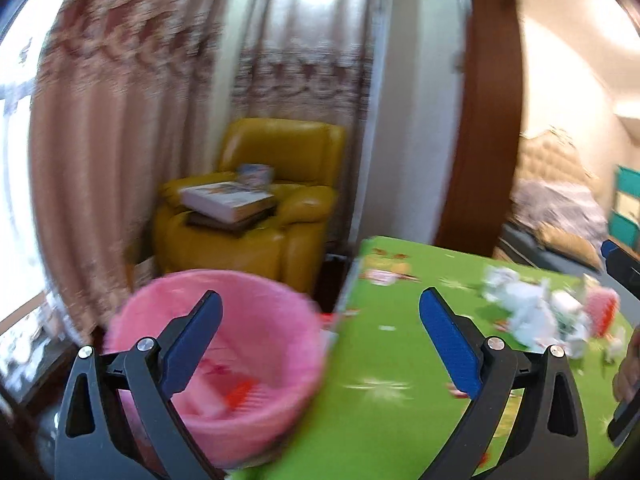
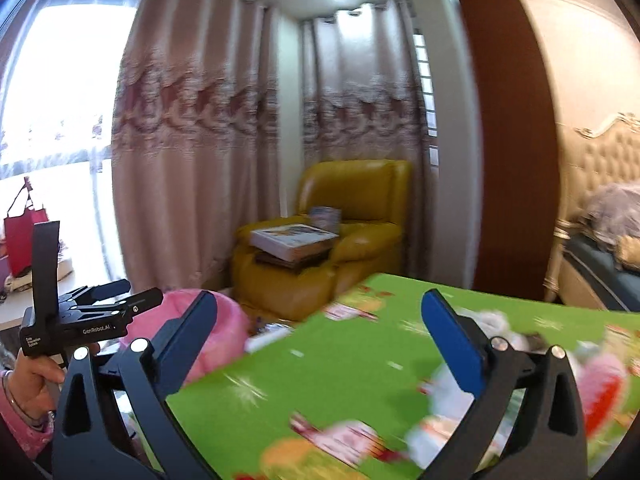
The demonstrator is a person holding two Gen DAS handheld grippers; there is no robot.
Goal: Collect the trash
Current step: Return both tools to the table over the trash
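Nearest the left wrist camera, the left gripper (image 1: 320, 316) stands spread wide with nothing between its blue pads. It straddles the rim of the pink-lined wastebasket (image 1: 216, 360) and the edge of the green patterned table (image 1: 384, 364). The right gripper (image 2: 320, 320) is likewise gaping and empty, aimed across the same table. Neither tool has hold of anything.

Inside the basket lie a few pale and red scraps, blurred. The trash yet to collect, a heap of crumpled white tissue (image 1: 528, 312) with a pink-and-red wrapper (image 1: 600, 312) beside it, sits on the far right part of the table, well apart from the basket and close to the right gripper's right-hand finger in its own view.

Farther back are a yellow armchair (image 1: 280, 184) stacked with books (image 1: 228, 200), then curtains (image 1: 120, 128).

Both views are smeared. A hurried reach may close on only one loose tissue, scatter the rest, or nudge the light wrapper off the table's edge. The basket looks light, and a bump could tip it.
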